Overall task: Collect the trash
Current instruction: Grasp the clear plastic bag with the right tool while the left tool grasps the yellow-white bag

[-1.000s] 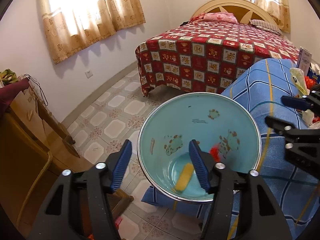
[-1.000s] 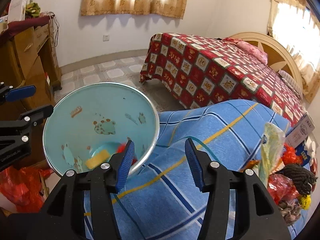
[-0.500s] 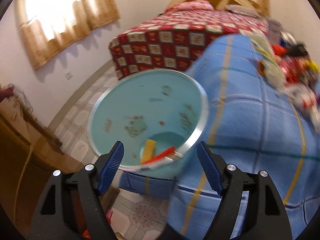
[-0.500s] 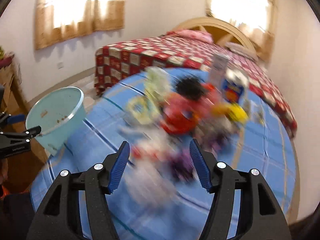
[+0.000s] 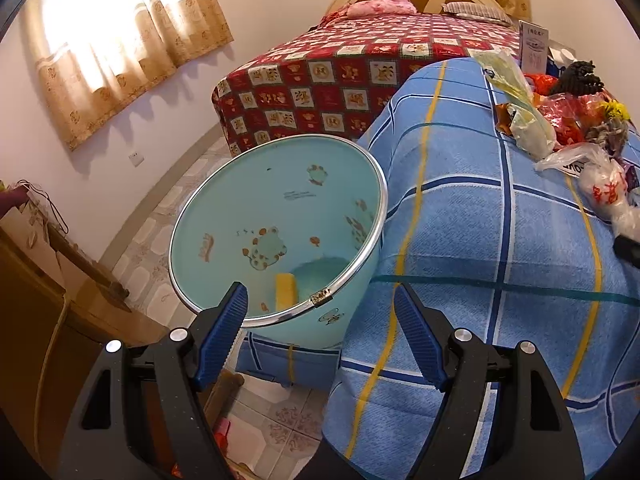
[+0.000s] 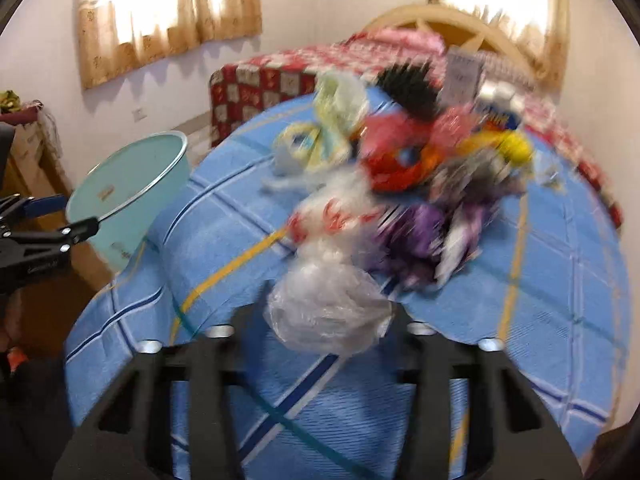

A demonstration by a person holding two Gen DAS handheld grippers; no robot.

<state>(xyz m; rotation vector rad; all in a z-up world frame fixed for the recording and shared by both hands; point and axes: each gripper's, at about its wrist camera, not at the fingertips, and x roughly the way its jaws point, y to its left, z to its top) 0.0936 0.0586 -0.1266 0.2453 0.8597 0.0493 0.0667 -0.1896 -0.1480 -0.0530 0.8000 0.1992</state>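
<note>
Right gripper (image 6: 328, 320) just closing around clear plastic bag (image 6: 328, 312), left gripper (image 5: 320, 336) wide open and empty beside bin (image 5: 280, 216), trash pile (image 6: 420, 176) on blue checked blanket (image 5: 480, 260), bedroom

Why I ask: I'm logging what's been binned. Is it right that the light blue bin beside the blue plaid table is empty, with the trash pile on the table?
Not quite: the light blue bin is not empty. The left wrist view shows a yellow piece lying at its bottom. The rest holds: it stands beside the blue plaid table, and the trash pile is on the table.

Blue plaid blanket surface (image 5: 480, 240), trash pile (image 6: 400, 184) heaped on it
</note>
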